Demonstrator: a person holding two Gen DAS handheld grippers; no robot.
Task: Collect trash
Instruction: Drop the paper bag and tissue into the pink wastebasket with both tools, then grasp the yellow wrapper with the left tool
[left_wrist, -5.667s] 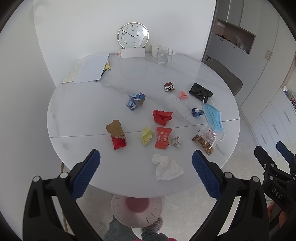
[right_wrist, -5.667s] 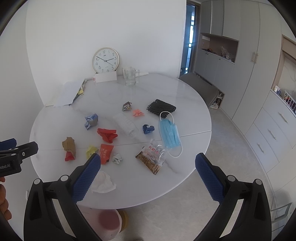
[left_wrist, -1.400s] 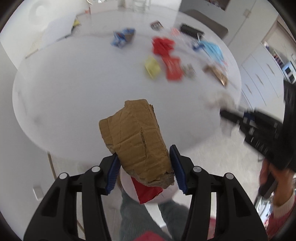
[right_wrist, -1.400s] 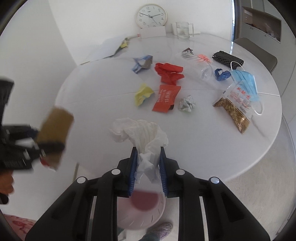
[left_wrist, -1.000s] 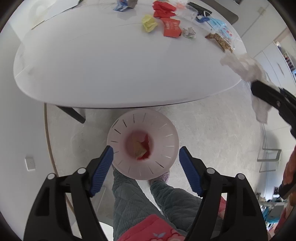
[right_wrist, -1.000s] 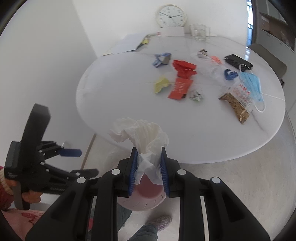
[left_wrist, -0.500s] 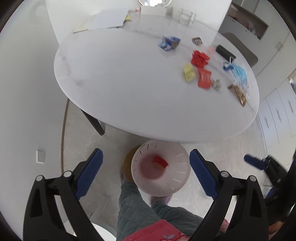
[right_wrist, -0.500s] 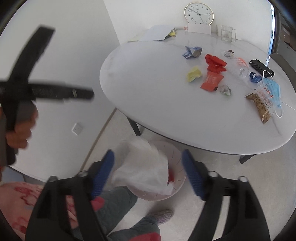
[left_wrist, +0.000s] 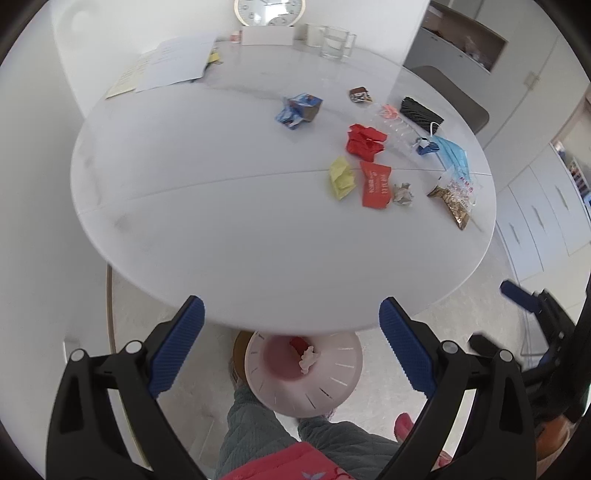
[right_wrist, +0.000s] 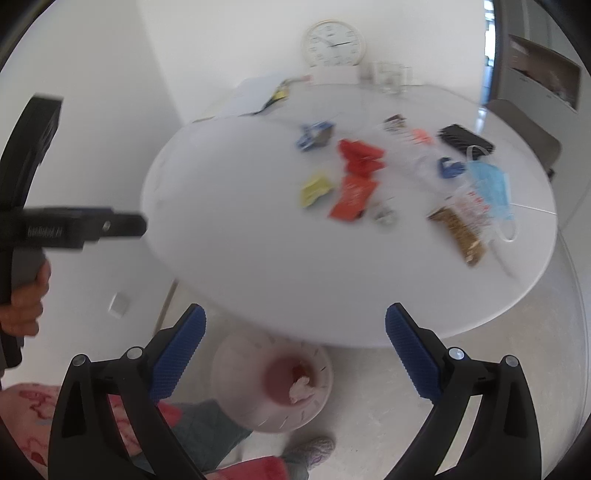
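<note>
Left wrist view: left claw (left_wrist: 291, 347) wide open, empty, above bin (left_wrist: 334, 387) with tissue (left_wrist: 308, 360).

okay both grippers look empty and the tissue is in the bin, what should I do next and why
Probably bring the left gripper up over the table toward the yellow wrapper. Both grippers are open and hold nothing, the white tissue lies in the pink bin, and that wrapper is the leftmost of the near cluster.

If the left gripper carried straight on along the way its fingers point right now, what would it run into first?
Most likely the bare near part of the white table: the open left gripper looks down and forward across it. No trash lies in that line; the yellow wrapper sits farther off to the right. Depth is uncertain.
</note>
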